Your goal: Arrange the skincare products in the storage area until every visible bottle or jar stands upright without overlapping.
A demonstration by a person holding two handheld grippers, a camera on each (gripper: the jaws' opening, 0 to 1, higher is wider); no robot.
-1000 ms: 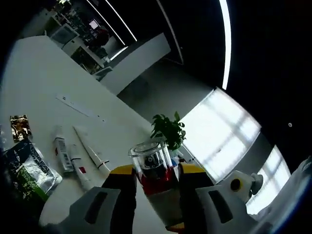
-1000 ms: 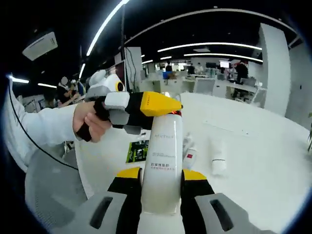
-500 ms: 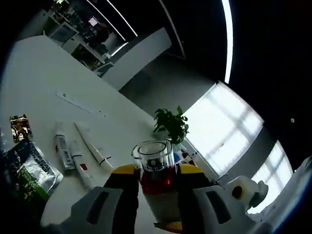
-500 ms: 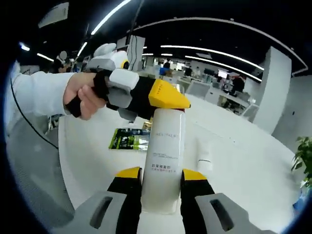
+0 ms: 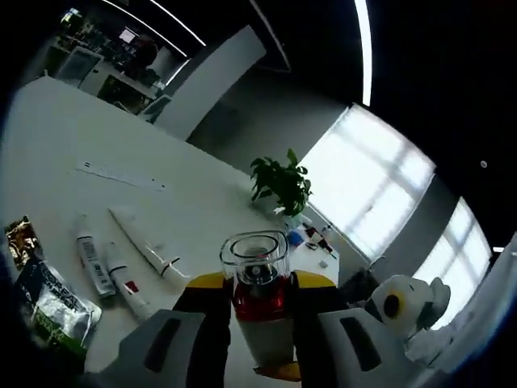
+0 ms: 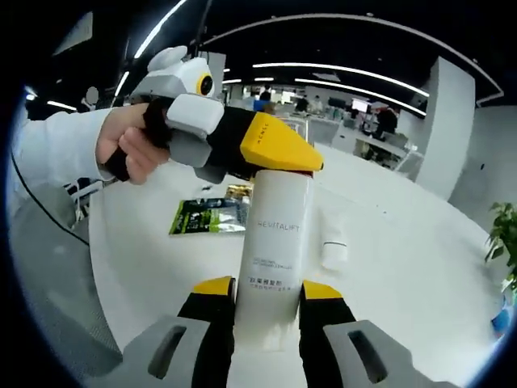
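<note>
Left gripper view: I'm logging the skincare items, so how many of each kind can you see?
Tubes lying on the table: 3, at and.
Pouches: 2, one green and white, one small and gold.
Bottles: 1, the white bottle with the clear cap, shut in the left gripper.
Total: 6.

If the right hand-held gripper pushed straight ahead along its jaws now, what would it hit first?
Probably the left hand-held gripper. The right hand-held gripper already clamps the base of the white bottle, and the left one grips that bottle's top, directly in line. Depth beyond it is unclear.
</note>
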